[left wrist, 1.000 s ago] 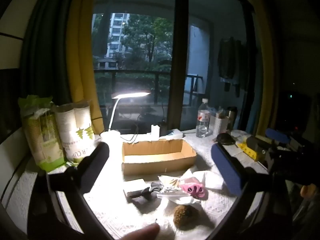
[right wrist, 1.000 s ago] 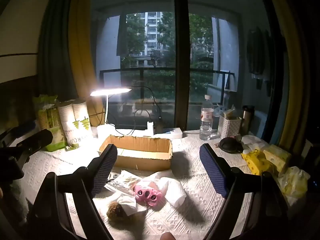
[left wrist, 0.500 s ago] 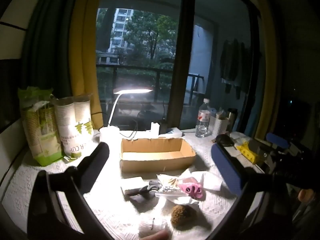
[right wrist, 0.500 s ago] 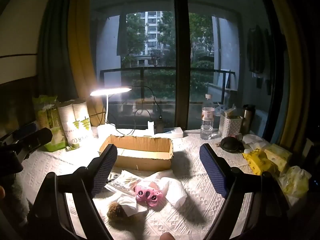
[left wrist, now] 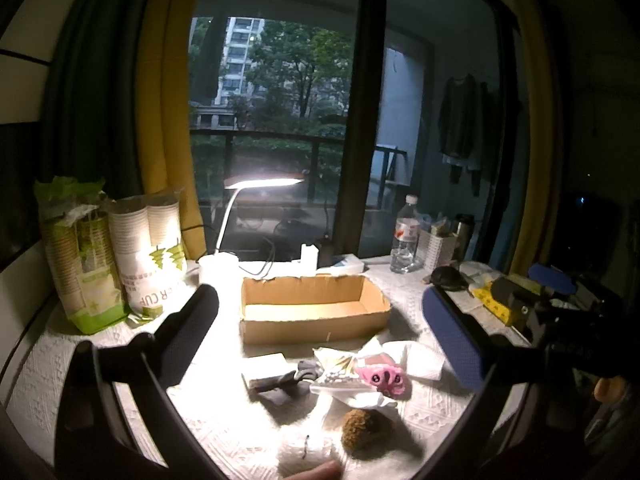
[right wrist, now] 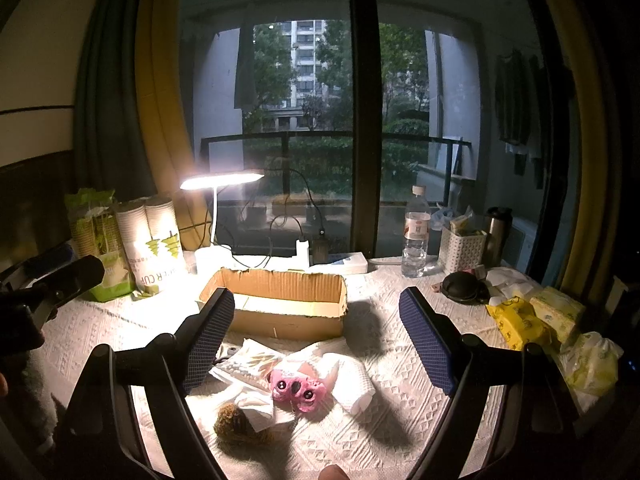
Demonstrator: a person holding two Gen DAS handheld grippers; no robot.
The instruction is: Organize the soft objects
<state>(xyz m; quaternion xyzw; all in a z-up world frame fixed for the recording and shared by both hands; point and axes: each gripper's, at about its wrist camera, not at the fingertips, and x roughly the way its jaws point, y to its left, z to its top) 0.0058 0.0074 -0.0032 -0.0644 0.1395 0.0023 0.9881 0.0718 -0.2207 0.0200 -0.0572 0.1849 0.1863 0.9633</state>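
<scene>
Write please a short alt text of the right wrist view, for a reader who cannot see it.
The open right gripper hangs above a pile of soft things on a white cloth: a pink plush toy, a brown fuzzy ball, a rolled white cloth. Behind them stands an empty cardboard box under a lit desk lamp.

Each claw is a black frame of angled struts ending in two long, flat fingers. The right claw [right wrist: 316, 340] has fingers faced with blue, finely gridded pads [right wrist: 426, 342]. The left claw [left wrist: 320, 336] carries one blue pad [left wrist: 452, 340] and one finger that looks black [left wrist: 188, 332].
</scene>
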